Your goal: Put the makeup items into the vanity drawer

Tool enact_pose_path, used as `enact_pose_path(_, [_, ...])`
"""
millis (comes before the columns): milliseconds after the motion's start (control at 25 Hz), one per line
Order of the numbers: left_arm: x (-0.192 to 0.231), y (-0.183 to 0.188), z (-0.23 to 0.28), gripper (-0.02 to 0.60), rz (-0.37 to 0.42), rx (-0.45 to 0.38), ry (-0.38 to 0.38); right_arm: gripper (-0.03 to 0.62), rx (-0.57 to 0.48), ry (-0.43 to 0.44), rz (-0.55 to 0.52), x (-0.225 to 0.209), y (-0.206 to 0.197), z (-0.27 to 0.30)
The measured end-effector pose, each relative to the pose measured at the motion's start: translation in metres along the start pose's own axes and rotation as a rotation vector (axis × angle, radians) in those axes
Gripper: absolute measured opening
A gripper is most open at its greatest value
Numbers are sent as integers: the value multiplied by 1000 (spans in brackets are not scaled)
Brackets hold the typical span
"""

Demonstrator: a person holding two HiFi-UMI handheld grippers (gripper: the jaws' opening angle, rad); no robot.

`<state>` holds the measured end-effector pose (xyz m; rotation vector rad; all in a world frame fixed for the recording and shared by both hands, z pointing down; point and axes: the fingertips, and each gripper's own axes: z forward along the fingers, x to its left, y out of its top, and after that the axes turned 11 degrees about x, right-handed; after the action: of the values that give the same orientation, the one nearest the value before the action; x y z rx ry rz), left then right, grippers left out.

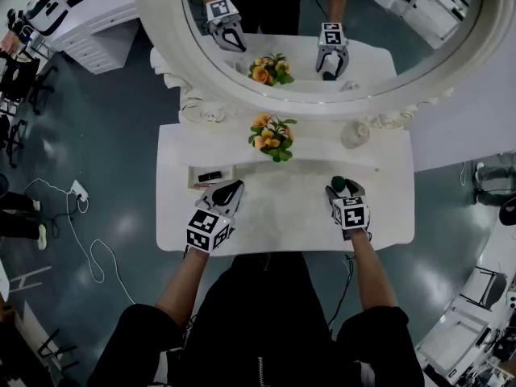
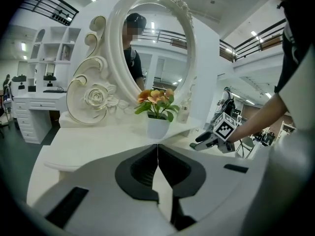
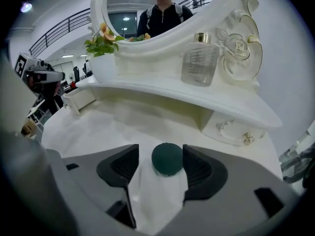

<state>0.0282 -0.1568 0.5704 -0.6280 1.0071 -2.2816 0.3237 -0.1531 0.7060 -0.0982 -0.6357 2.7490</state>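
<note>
Two grippers: left gripper closed, right gripper open around one green sponge.

On the table, the drawer juts out at the left and the sponge lies at the right. Behind them, on the shelf, the flowers stand in the middle and a jar at the right, before the mirror.

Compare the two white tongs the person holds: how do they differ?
The left white tongs are closed and empty; the right white tongs stand open around a dark green round sponge. The left tongs sit beside the open white drawer; the right tongs lie far from it. Both carry marker cubes.
</note>
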Motion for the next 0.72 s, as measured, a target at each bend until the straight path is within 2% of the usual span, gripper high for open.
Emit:
enact_pose_path(240, [8, -4, -2, 21, -23, 3, 24, 281, 54, 9, 50, -14, -8, 16])
enact_pose_path(440, [9, -6, -1, 21, -31, 6, 28, 281, 57, 38, 73, -17, -8, 19])
enact_pose_path(520, [8, -7, -1, 21, -31, 9, 26, 241, 56, 40, 78, -17, -8, 19])
enact_pose_path(720, [5, -7, 1, 21, -28, 10, 20, 232, 49, 41, 87, -18, -10, 18])
